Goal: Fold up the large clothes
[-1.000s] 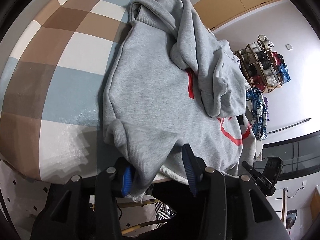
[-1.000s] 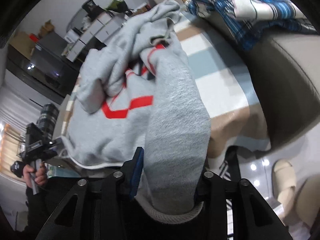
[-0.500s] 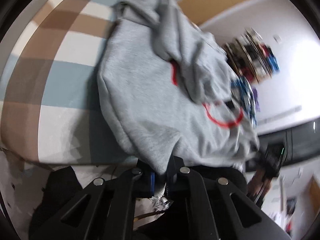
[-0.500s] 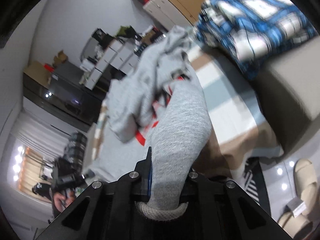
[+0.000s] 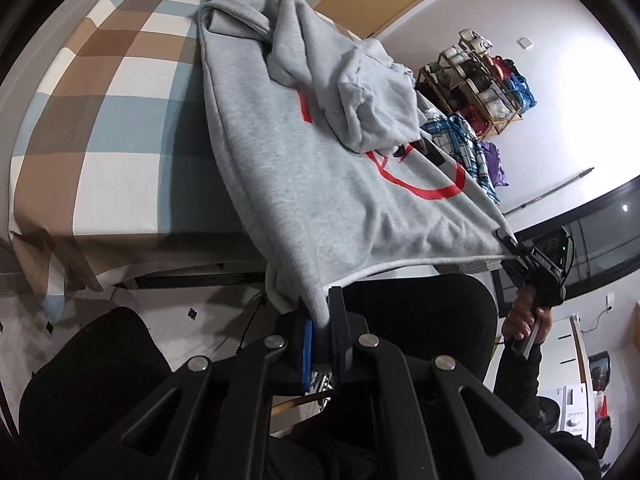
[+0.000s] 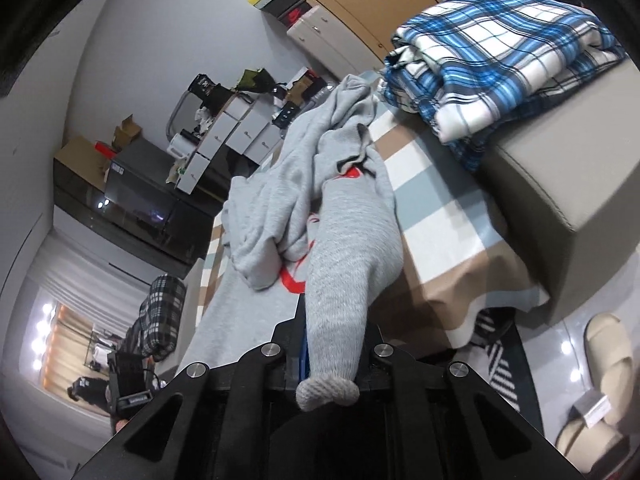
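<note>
A grey sweatshirt (image 5: 320, 184) with red print lies rumpled on the checked bed, its hem pulled off the near edge and held taut. My left gripper (image 5: 320, 320) is shut on one hem corner. In the left wrist view my right gripper (image 5: 508, 240) pinches the opposite hem corner, held by a hand (image 5: 524, 316). In the right wrist view the right gripper (image 6: 336, 344) is shut on a thick roll of the sweatshirt (image 6: 348, 264), whose ribbed edge sticks out behind the pads. The sleeves lie bunched on top.
The checked bedspread (image 5: 108, 128) covers the bed. A folded blue plaid cloth (image 6: 500, 52) rests on a beige padded block (image 6: 560, 168) beside the bed. A shelf of bags (image 5: 476, 80) stands by the far wall. Boxes and a dark cabinet (image 6: 132, 184) line another wall.
Both grippers have shut on the hem corners and lifted. The hem, slack a second ago, is now stretched between them off the bed's edge.
</note>
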The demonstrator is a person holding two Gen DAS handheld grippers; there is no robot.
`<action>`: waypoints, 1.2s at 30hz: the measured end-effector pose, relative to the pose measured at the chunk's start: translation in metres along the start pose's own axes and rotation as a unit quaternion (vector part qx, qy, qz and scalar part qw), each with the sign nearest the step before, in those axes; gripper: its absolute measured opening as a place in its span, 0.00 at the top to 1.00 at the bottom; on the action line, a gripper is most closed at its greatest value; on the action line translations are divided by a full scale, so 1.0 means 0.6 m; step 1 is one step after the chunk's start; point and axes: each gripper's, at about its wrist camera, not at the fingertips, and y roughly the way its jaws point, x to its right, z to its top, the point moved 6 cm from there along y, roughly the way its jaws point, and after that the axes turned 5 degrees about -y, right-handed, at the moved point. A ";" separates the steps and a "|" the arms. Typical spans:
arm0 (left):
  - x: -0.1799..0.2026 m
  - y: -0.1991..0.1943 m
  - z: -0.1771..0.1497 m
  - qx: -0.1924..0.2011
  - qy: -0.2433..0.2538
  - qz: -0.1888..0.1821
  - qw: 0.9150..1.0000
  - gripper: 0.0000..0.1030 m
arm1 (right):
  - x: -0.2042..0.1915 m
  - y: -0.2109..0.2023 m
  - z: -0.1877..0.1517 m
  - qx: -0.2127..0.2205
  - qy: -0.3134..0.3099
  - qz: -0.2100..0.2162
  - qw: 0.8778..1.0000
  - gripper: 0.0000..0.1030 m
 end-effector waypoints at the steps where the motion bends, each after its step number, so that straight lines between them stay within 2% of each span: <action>1: -0.001 0.003 0.005 -0.003 -0.004 -0.002 1.000 0.98 | 0.005 0.001 0.000 -0.002 0.003 0.000 1.000 0.87; 6: -0.015 0.014 0.024 0.002 -0.028 0.014 1.000 0.98 | -0.001 0.015 -0.002 -0.016 -0.018 -0.009 1.000 0.87; 10: -0.037 0.041 0.040 -0.020 -0.066 0.029 0.997 0.97 | -0.015 0.026 0.001 -0.026 -0.031 -0.003 0.999 0.87; 12: -0.047 0.055 0.041 -0.031 -0.083 0.031 0.996 0.93 | -0.022 0.029 0.005 -0.025 -0.035 0.001 0.999 0.87; 13: -0.050 0.061 0.040 -0.038 -0.092 0.034 0.994 0.82 | -0.022 0.027 0.006 -0.026 -0.036 0.003 0.999 0.87; 14: -0.053 0.064 0.038 -0.041 -0.101 0.037 0.993 0.67 | -0.023 0.028 0.007 -0.027 -0.037 0.003 0.999 0.87; 15: -0.057 0.070 0.037 -0.041 -0.114 0.034 0.992 0.57 | -0.024 0.028 0.009 -0.028 -0.038 0.002 0.999 0.87; 16: -0.061 0.071 0.035 -0.041 -0.120 0.029 0.991 0.41 | -0.026 0.029 0.011 -0.030 -0.041 0.004 0.999 0.87; 17: -0.064 0.071 0.033 -0.040 -0.125 0.031 0.991 0.37 | -0.027 0.029 0.011 -0.031 -0.044 0.005 0.999 0.87; 21: -0.088 0.091 0.024 -0.050 -0.149 0.047 0.986 0.37 | -0.029 0.033 0.013 -0.034 -0.059 0.000 0.998 0.87; 24: -0.093 0.091 0.025 -0.045 -0.161 0.045 0.985 0.39 | -0.026 0.038 0.013 -0.037 -0.056 -0.001 0.998 0.87; 25: -0.086 0.085 0.027 -0.036 -0.152 0.038 0.987 0.51 | -0.025 0.039 0.013 -0.038 -0.053 0.001 0.998 0.87; 26: -0.080 0.082 0.027 -0.036 -0.140 0.037 0.989 0.74 | -0.024 0.039 0.013 -0.037 -0.051 0.004 0.998 0.87; 27: -0.075 0.083 0.024 -0.045 -0.127 0.043 0.990 0.84 | -0.023 0.038 0.014 -0.033 -0.049 0.004 0.998 0.87; 28: -0.069 0.084 0.022 -0.053 -0.116 0.043 0.991 0.90 | -0.023 0.036 0.015 -0.030 -0.050 0.004 0.998 0.87; 29: -0.063 0.084 0.021 -0.054 -0.107 0.040 0.992 0.92 | -0.023 0.035 0.015 -0.029 -0.052 0.005 0.998 0.87; 31: -0.050 0.070 0.019 -0.028 -0.088 0.031 0.995 0.92 | -0.021 0.033 0.013 -0.024 -0.052 0.009 0.998 0.88; 36: -0.034 0.026 0.039 0.011 -0.101 -0.054 0.993 0.93 | -0.009 0.031 0.012 -0.026 -0.031 0.028 0.999 0.88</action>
